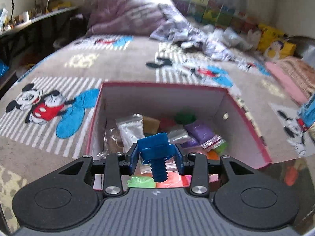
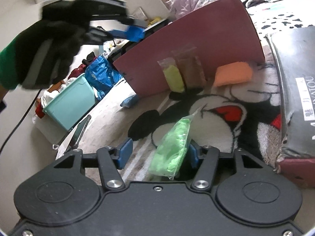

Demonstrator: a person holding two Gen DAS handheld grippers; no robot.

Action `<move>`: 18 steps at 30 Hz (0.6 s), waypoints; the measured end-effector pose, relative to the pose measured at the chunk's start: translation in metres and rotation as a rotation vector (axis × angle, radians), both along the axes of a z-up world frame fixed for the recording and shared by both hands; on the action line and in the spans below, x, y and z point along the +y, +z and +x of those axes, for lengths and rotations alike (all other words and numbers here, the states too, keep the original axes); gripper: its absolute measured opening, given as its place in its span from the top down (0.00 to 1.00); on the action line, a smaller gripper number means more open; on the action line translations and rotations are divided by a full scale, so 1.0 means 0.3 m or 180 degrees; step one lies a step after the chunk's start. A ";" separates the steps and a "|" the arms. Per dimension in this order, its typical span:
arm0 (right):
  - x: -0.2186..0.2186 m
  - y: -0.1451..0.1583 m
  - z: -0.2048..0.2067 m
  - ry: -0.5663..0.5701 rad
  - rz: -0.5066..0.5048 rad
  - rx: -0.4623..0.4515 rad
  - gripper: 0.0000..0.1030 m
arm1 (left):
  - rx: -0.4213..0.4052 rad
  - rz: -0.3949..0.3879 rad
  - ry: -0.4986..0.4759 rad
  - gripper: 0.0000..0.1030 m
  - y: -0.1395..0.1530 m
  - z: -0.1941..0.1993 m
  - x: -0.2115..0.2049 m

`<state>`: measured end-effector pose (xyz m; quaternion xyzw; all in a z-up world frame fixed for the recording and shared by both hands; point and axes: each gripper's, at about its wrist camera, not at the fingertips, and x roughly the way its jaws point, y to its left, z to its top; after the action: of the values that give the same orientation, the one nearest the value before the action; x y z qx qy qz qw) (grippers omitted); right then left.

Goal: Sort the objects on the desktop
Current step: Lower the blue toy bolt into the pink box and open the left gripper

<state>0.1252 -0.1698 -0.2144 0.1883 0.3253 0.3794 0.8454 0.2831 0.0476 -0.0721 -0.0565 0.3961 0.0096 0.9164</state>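
Observation:
My left gripper (image 1: 157, 155) is shut on a blue plastic bolt (image 1: 153, 140), held above the open pink-rimmed box (image 1: 163, 96). Inside the box lie several bags of coloured clay (image 1: 198, 132). In the right wrist view, my right gripper (image 2: 159, 155) is open just above the cartoon-mouse blanket, with a bag of green clay (image 2: 173, 147) lying between its fingers, close to the right one. The box's outer wall (image 2: 196, 45) stands ahead. Against it lean a yellow bag (image 2: 174, 76) and a brown bag (image 2: 192, 70), with an orange block (image 2: 233, 73) beside them.
A black lidded box (image 2: 297, 90) sits on the blanket at the right. A gloved hand (image 2: 49, 47) holds the left gripper (image 2: 133, 32) high at upper left. A teal bin (image 2: 72, 102) and a blue plastic bag (image 2: 102, 72) stand on the floor beside the bed. Crumpled bedding (image 1: 128, 13) is piled beyond the box.

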 end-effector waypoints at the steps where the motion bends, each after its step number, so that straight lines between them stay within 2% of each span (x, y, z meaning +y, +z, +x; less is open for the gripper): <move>1: 0.002 0.001 -0.003 -0.0002 -0.0018 -0.0021 0.45 | 0.0065 0.0026 0.0013 0.64 -0.013 0.015 -0.002; 6: 0.004 -0.001 -0.010 0.0018 0.0020 -0.0061 0.37 | 0.0365 0.0159 0.0052 0.64 -0.077 0.080 -0.014; 13: -0.010 -0.002 -0.008 -0.0025 0.0074 -0.0020 0.37 | 0.0531 0.0318 0.0125 0.64 -0.138 0.109 -0.033; 15: -0.014 -0.003 -0.009 -0.0054 0.0075 -0.0013 0.41 | 0.0582 0.0281 0.0163 0.63 -0.152 0.113 -0.028; 16: -0.015 -0.003 -0.009 -0.0069 0.0075 -0.0010 0.46 | 0.0584 0.0281 0.0162 0.59 -0.155 0.112 -0.028; 18: -0.019 -0.004 -0.010 -0.0099 0.0075 -0.0003 0.50 | 0.0573 0.0307 0.0120 0.53 -0.154 0.109 -0.030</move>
<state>0.1222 -0.1755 -0.2156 0.2031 0.3175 0.3702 0.8491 0.3158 0.0386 -0.1184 -0.0187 0.4748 0.0509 0.8784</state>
